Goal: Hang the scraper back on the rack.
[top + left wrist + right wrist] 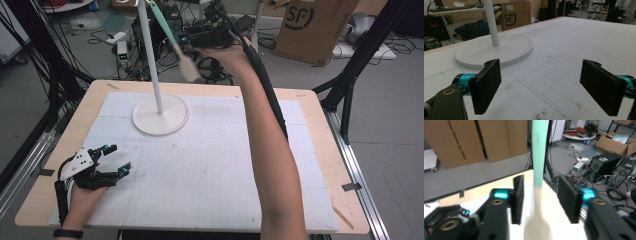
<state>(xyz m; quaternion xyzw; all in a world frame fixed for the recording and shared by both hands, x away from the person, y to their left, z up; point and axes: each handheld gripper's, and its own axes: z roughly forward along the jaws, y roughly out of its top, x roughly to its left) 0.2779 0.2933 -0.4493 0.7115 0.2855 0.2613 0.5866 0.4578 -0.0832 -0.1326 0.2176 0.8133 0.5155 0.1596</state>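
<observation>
A spatula (189,67) with a mint-green handle and a cream head hangs tilted beside the white stand's pole (152,60), above the table's far edge. My right gripper (182,43) is raised to it. In the right gripper view the spatula handle (539,157) runs down between the jaws, which stand open with a gap on each side of it (544,197). The stand's round base (160,117) sits on the mat at back left. My left gripper (120,158) rests at the front left, open and holding nothing (544,85), facing the base (499,47).
A white gridded mat (210,165) covers the wooden table (320,100). Behind the table the floor holds tangled cables and computer boxes (125,50), plus a cardboard box (315,27). Black frame posts (350,75) stand at both sides.
</observation>
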